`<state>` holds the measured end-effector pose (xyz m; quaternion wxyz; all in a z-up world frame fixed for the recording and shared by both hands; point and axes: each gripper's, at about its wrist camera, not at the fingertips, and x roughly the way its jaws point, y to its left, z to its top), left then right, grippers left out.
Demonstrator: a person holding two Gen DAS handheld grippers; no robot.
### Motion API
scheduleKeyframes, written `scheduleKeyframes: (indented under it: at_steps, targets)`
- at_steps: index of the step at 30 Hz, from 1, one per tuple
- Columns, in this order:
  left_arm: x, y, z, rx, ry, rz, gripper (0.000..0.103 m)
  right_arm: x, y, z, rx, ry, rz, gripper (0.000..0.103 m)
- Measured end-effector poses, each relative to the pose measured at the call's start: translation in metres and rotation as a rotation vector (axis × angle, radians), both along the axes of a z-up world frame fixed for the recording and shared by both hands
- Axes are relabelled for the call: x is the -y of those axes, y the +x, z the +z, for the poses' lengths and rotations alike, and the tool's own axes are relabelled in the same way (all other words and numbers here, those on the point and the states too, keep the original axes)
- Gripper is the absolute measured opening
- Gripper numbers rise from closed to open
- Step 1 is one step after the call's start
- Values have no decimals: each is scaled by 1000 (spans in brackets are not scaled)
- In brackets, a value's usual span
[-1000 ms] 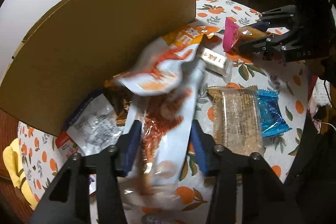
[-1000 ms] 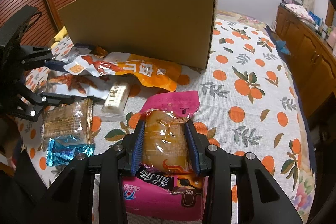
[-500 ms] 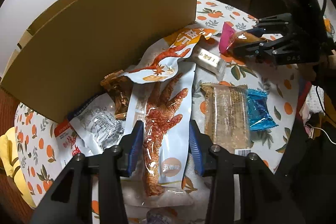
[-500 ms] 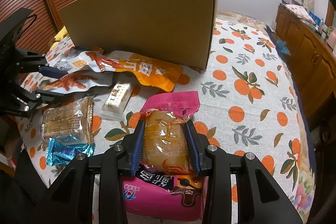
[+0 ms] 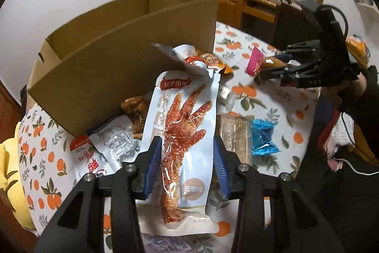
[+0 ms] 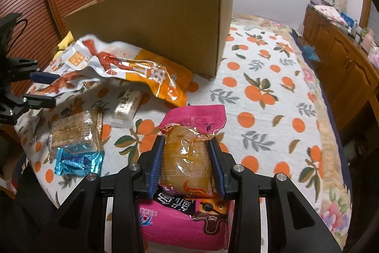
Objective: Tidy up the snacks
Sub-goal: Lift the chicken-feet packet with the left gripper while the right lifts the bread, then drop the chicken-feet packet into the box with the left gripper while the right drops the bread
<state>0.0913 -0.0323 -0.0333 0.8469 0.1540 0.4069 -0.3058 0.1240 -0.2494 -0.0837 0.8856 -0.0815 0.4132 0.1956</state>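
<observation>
Now that your left claw (image 5: 187, 165) has lifted the chicken-foot pack (image 5: 182, 134) off the snack pile, the box (image 5: 123, 58) opening shows behind it. Your right claw (image 6: 187, 163) stays clamped on the pink pack (image 6: 187, 158); both look ready for boxing.

cardboard box (image 5: 113, 68) interior hidden, pink packet (image 6: 189, 227) bottom cut off

Chicken-foot packet (image 5: 187, 134) lifted; pink packet (image 6: 187, 158) clamped; brown box (image 6: 165, 23) upright.
</observation>
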Motion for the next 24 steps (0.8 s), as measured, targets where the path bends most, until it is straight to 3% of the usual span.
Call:
scheduleKeyframes:
  at_steps: [13, 24]
  targets:
    - [-19, 5, 50, 87, -111, 50, 41, -15, -7, 46, 103, 17, 33, 37]
    - [-23, 26, 87, 158, -143, 80, 41, -36, 6, 88, 191, 27, 68, 37]
